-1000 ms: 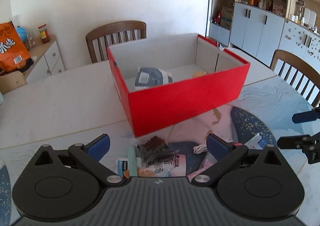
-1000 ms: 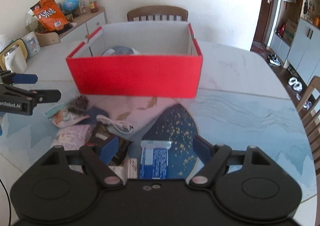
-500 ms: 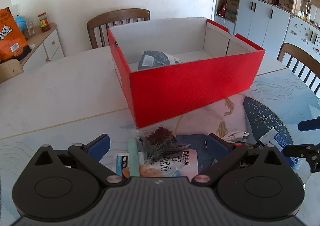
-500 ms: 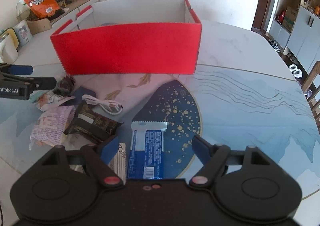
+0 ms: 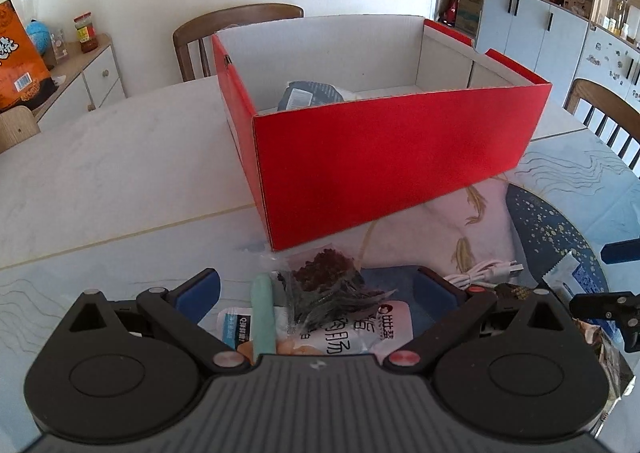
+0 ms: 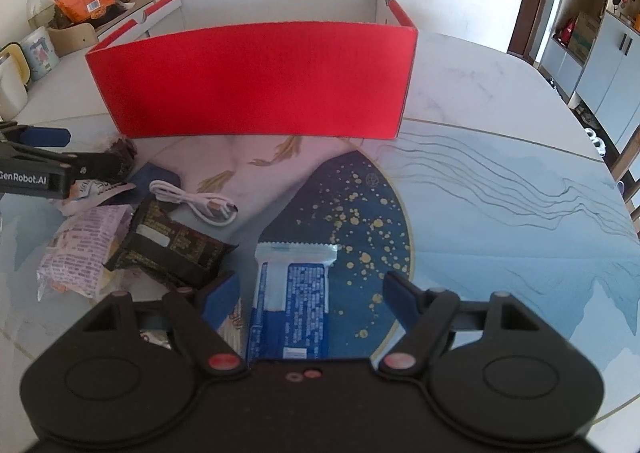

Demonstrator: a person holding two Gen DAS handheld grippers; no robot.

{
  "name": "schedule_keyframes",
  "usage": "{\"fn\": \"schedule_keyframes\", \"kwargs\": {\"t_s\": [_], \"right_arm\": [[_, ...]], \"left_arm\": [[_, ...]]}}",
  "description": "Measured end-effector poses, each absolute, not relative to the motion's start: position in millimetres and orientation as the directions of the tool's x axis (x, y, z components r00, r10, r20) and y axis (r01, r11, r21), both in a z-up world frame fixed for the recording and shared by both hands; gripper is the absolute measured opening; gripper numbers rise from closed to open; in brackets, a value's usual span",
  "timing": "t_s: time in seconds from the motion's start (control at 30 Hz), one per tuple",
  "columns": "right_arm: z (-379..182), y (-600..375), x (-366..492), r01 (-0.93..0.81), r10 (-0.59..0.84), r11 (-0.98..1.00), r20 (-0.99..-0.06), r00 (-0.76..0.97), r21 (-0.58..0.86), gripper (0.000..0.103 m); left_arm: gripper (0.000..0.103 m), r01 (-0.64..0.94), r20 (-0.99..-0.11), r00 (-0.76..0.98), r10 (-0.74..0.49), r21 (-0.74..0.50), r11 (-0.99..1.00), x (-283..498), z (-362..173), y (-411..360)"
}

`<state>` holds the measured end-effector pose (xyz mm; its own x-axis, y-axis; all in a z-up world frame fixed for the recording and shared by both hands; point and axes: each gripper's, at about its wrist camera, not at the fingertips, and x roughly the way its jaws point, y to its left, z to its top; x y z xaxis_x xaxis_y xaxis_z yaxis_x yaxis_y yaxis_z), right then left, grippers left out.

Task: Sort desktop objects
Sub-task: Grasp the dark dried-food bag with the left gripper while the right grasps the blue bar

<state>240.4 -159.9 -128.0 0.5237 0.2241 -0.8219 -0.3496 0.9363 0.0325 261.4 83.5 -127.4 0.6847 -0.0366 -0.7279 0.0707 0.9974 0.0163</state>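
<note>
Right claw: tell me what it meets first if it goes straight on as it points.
Most likely the blue wrapper, lying on the table between the open right claw fingers. Depth is unclear, but nothing shows in between.

A red box (image 6: 248,81) with white inner walls stands open at 12 o'clock on the tabletop, a grey-blue pouch (image 5: 310,95) inside. Toward 9 o'clock of the blue-and-white wrapper (image 6: 292,301), which lies flat, sit a dark brown packet (image 6: 172,245), a pale lilac packet (image 6: 80,245) and a coiled white cable (image 6: 196,205). A clear bag of dark dried bits (image 5: 324,285) rests on a white-and-orange pouch (image 5: 344,333).
</note>
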Motion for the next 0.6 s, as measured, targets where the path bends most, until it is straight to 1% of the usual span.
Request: {"fn": "schedule_keyframes", "kwargs": {"t_s": [0.1, 0.4, 0.6], "right_arm": [[-130, -160, 242, -0.345, 0.22, 0.938, -0.825, 0.52, 0.032, 0.074], [-135, -158, 244, -0.346, 0.209, 0.938, -0.833, 0.513, 0.023, 0.069], [-136, -157, 243, -0.355, 0.208, 0.935, -0.832, 0.514, 0.014, 0.069]], "left_arm": [[0.103, 0.066, -0.73, 0.682, -0.028, 0.024, 0.998, 265, -130, 82], [0.103, 0.05, -0.738, 0.674, -0.026, 0.01, 0.999, 272, -135, 84], [0.103, 0.052, -0.74, 0.672, -0.025, 0.013, 0.999, 276, -140, 83]]}}
